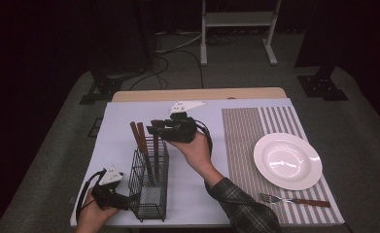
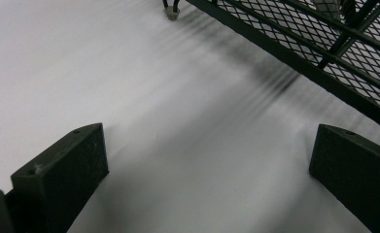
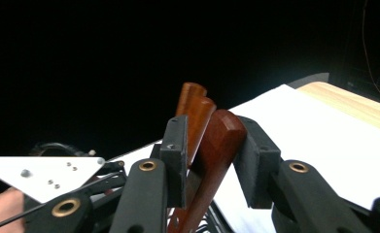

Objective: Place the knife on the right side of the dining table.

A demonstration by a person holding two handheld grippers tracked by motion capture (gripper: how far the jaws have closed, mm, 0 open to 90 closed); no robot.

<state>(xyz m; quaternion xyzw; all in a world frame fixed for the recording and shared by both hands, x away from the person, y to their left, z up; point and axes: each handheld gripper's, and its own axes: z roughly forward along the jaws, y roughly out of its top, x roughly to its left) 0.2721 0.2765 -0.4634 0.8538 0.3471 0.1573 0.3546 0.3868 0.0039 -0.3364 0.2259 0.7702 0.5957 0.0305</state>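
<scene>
- In the high view, the right gripper [image 1: 154,129] sits just left of the frame's centre, held level by the person's right hand [image 1: 196,148], with its tips pointing toward the left of the frame.
- Its jaws are closed most of the way around a wooden handle [image 3: 220,145]; in the right gripper view both pads press on that reddish-brown handle, which stands at the middle of the frame.
- Two more wooden handles [image 3: 193,114] rise just behind the gripped one, slightly left of it and touching it.
- All three handles stand upright in the black wire caddy [image 1: 148,187], which sits in the lower left-centre part of the high view on the white table cover [image 1: 124,121].
- The left gripper [image 1: 129,199] lies low in the lower left of the high view, just beside the caddy's near left side, held by the left hand [image 1: 91,216].
- In the left gripper view its jaws stand wide apart at the bottom corners with nothing between them but white cover; the caddy's mesh wall [image 2: 323,53] crosses the upper right corner.
- At the right of the high view, a white plate [image 1: 287,160] rests on a striped placemat [image 1: 241,141].
- A fork [image 1: 294,199] with a wooden handle lies on the mat just below the plate, toward the lower right.
</scene>
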